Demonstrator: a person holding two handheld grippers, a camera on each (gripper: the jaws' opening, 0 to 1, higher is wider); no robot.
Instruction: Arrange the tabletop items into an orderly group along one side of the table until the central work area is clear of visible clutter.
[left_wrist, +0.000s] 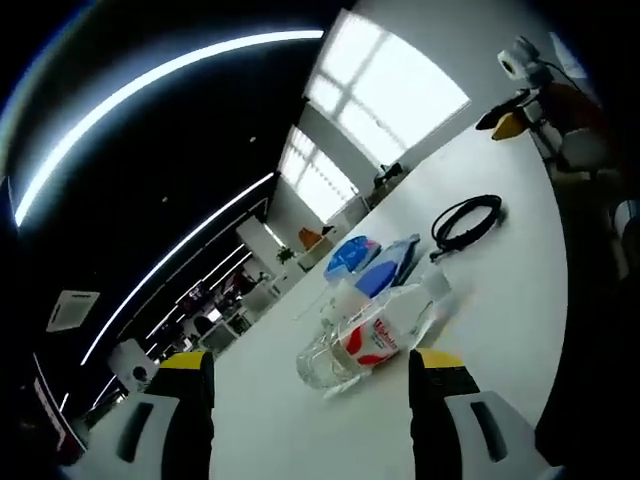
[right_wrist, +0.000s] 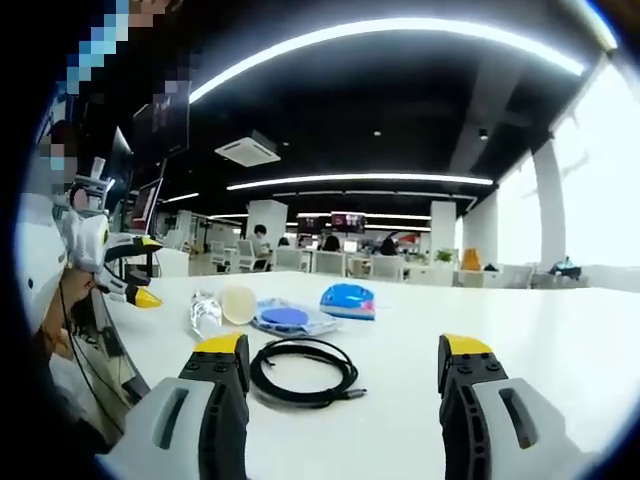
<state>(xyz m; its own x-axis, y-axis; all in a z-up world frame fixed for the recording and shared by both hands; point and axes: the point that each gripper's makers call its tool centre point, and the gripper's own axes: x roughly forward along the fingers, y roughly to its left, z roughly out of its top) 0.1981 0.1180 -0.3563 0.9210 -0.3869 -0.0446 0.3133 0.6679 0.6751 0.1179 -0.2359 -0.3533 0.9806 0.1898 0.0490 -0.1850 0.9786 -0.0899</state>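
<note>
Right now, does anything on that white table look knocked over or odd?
Yes. The clear plastic bottle with the red label lies on its side on the white table, not upright. The black cable is loosely coiled beside it. Nothing looks spilled or broken.

The left gripper (left_wrist: 312, 400) is showing two chunky light-grey plastic jaws, each carrying a dark oblong slot and ending in a black pad capped with yellow. The right gripper (right_wrist: 343, 375) is wearing the same grey bodies, slotted recesses, black inner faces and yellow tips. In the right gripper view the left one is appearing white-bodied with black, yellow-tipped jaws.
</note>
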